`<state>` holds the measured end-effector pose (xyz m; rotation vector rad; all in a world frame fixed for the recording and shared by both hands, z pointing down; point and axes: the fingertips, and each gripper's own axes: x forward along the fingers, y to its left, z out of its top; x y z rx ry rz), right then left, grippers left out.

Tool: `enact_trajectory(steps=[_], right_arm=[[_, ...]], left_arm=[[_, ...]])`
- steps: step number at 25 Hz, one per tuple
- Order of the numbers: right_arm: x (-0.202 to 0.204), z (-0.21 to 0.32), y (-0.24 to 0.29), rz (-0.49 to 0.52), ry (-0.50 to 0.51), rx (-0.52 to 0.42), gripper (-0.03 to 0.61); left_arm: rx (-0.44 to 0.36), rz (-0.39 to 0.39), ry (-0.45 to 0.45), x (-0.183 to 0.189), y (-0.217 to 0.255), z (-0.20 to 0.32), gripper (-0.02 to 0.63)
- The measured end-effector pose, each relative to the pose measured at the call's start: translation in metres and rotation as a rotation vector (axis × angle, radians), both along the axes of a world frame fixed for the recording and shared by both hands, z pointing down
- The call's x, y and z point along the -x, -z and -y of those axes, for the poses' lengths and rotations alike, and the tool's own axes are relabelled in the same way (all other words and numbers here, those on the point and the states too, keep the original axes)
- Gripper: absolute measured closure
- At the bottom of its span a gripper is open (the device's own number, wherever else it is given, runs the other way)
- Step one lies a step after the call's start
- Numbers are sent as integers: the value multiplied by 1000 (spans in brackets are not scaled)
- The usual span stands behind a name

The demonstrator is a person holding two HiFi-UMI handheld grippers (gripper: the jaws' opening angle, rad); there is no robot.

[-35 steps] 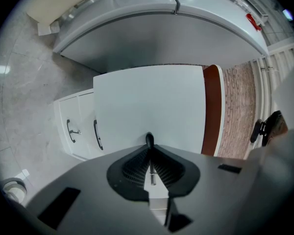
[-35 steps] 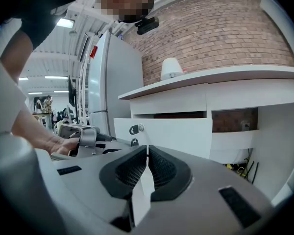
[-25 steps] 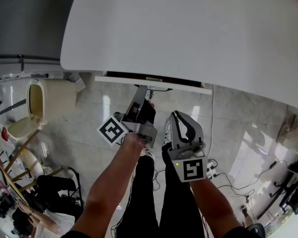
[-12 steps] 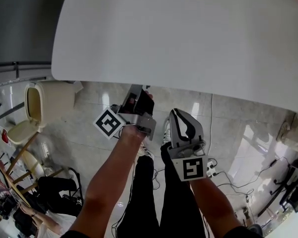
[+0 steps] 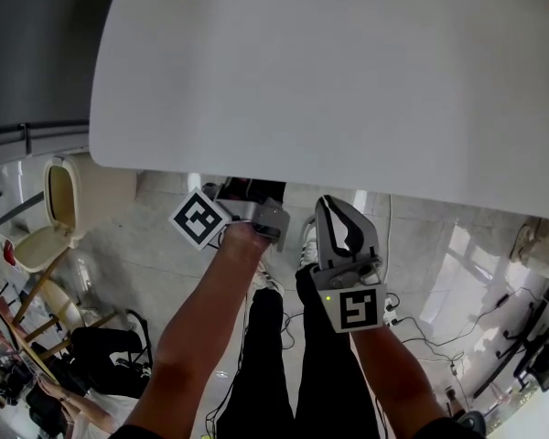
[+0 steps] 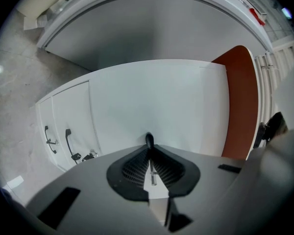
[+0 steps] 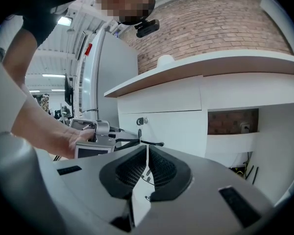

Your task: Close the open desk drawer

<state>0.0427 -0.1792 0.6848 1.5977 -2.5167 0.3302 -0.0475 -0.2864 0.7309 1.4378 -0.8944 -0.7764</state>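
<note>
The white desk top (image 5: pixel 329 71) fills the upper head view, and no open drawer shows past its front edge. In the right gripper view the white drawer front (image 7: pixel 179 129), with a small round lock (image 7: pixel 142 121), sits flush under the top. My left gripper (image 7: pixel 158 143) is shut with nothing between its jaws. Its tips (image 6: pixel 149 140) are up against that white face, and its marker cube (image 5: pixel 199 219) pokes out below the desk edge. My right gripper (image 5: pixel 331 207) is shut and empty. It hangs back from the desk, to the right of the left one.
A beige lidded bin (image 5: pixel 64 195) stands on the tiled floor at left, and cables with a power strip (image 5: pixel 391 316) lie at right. A cabinet with black handles (image 6: pixel 67 142) is left of the drawer, a red-brown panel (image 6: pixel 242 97) to its right. A brick wall (image 7: pixel 210 23) is behind.
A second ago the open drawer's white front stuck out from under the desk. It has since slid out of sight. My left gripper moved forward with it, under the desk edge.
</note>
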Motion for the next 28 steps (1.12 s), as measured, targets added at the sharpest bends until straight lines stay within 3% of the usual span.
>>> enact_trajectory(steps=[28], right_arm=[[7,-4,1,-5,4,-20,548]], left_arm=[[43,-28,71,2,-17,9,566]])
